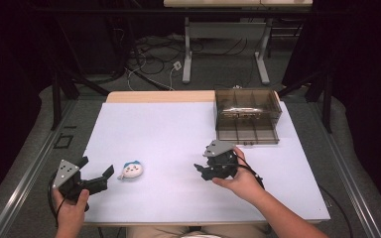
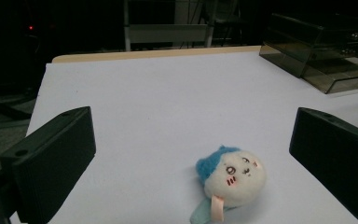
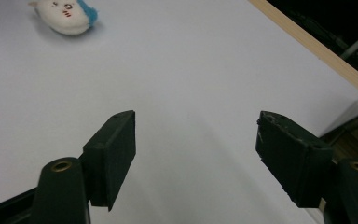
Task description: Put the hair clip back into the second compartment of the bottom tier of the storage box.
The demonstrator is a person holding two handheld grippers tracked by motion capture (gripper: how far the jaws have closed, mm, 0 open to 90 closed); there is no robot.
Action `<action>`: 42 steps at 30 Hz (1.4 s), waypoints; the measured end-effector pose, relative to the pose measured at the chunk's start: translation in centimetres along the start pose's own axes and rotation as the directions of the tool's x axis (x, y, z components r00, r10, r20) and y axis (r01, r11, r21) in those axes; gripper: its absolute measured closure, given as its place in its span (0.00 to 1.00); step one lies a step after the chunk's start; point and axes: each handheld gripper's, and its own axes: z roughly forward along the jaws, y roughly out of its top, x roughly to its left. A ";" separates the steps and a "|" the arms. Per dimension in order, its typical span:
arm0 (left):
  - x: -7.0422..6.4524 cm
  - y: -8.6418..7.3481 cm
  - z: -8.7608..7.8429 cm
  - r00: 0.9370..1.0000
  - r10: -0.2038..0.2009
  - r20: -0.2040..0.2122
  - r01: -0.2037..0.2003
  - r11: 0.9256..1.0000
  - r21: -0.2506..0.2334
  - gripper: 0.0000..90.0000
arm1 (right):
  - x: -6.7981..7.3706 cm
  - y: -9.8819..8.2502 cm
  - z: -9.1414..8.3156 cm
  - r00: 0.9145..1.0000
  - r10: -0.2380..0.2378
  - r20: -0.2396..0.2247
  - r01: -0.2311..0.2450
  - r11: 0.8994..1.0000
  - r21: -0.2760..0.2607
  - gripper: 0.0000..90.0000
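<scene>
A small white plush toy [image 1: 131, 170] with a blue tuft and a drawn face lies on the white table [image 1: 168, 129], left of centre. My left gripper [image 1: 99, 171] sits just left of it, held low and open, jaws pointing at the toy. In the left gripper view the plush toy [image 2: 233, 177] lies between and just beyond the wide-apart jaws, touching neither. My right gripper [image 1: 202, 171] hovers right of centre, open, jaws pointing left with nothing between them. Far off in the right gripper view, the plush toy [image 3: 67, 16] rests at the top left.
A smoky transparent drawer box [image 1: 248, 116] stands at the table's back right, also in the left gripper view as the drawer box [image 2: 326, 51]. A wooden table edge [image 1: 158, 96] runs along the back. Beyond are table legs and cables on the floor.
</scene>
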 end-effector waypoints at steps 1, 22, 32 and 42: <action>0.0 0.0 0.0 1.000 0.000 0.000 0.000 1.000 0.000 0.00 | 0.0 0.0 0.0 1.000 0.000 0.000 0.000 1.000 0.000 0.32; 0.1 0.0 0.1 1.000 -0.002 0.000 0.002 1.000 0.002 0.00 | 4.3 6.7 3.8 0.919 -0.378 -0.117 0.388 0.918 0.083 0.35; 0.2 -0.1 0.1 1.000 -0.003 -0.001 0.003 1.000 0.005 0.00 | 6.7 8.9 6.2 0.860 -0.492 -0.136 0.508 0.851 0.133 0.26; 0.3 -0.1 0.2 1.000 -0.003 -0.009 0.003 1.000 0.012 0.00 | 8.4 10.2 8.2 0.838 -0.523 -0.158 0.541 0.833 0.117 0.31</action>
